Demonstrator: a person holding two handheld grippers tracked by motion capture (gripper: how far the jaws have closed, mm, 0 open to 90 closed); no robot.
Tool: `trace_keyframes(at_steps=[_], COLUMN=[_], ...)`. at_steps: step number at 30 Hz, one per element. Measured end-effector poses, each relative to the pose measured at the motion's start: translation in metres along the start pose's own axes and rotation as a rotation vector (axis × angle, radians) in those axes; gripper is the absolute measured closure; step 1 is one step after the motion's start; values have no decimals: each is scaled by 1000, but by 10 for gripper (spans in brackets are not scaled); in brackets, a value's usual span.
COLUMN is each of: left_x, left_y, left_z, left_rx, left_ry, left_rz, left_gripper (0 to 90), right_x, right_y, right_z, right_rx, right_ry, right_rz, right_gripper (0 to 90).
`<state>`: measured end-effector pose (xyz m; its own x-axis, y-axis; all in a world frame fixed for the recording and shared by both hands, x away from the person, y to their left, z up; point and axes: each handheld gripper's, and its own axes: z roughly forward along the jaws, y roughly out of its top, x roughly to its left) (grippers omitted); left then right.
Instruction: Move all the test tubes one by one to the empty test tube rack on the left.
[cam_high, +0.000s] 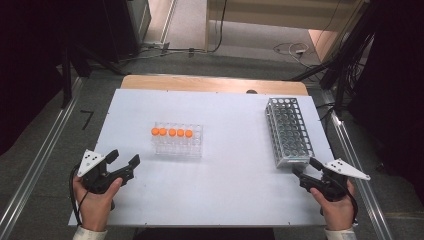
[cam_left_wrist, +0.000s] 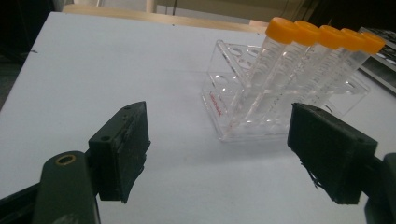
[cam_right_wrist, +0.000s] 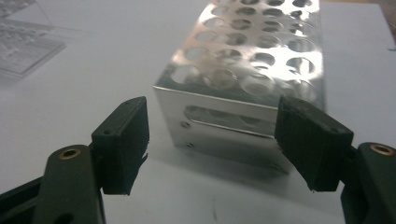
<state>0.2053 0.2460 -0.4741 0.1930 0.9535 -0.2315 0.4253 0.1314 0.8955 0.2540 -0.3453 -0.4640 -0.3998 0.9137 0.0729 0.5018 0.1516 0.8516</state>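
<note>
Nothing moved yet: all five orange-capped tubes (cam_high: 172, 132) sit in the clear rack (cam_high: 178, 146), metal rack (cam_high: 288, 131) empty, left gripper (cam_high: 123, 161) and right gripper (cam_high: 305, 166) both open, holding nothing.

My left hand (cam_high: 96, 197) grips the left gripper (cam_high: 123, 162) low at the near left, wrist straight, jaws spread wide with nothing between them and angled forward and to the right. My right hand (cam_high: 336, 200) holds the right gripper (cam_high: 306, 167) at the near right, jaws wide apart too, pointing forward and slightly left.
</note>
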Motion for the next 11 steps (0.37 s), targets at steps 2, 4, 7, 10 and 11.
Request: trace_keyframes(at_steps=[2,4,7,10,11], left_x=[3,5,9,14,16], left_y=[-1,-3,-6,-11,-13], left_z=[0,0,3,9,12], left_rx=[3,9,28,58,65], left_ry=[11,22,44,67,81], left_rz=[3,-2,0,-2,2], left_gripper=[210,210,209,204,204], right_x=[-9,-17,-27,-34,-36], right_y=[-5,-10,-17,-24,-26], right_z=[-1,-1,1,7,11], right_rx=[10,23,47,81,96], right_ry=[-25,-47,-82,-117,-126], right_rz=[10,26,39,44,45], right_gripper=[246,246,239,210,197])
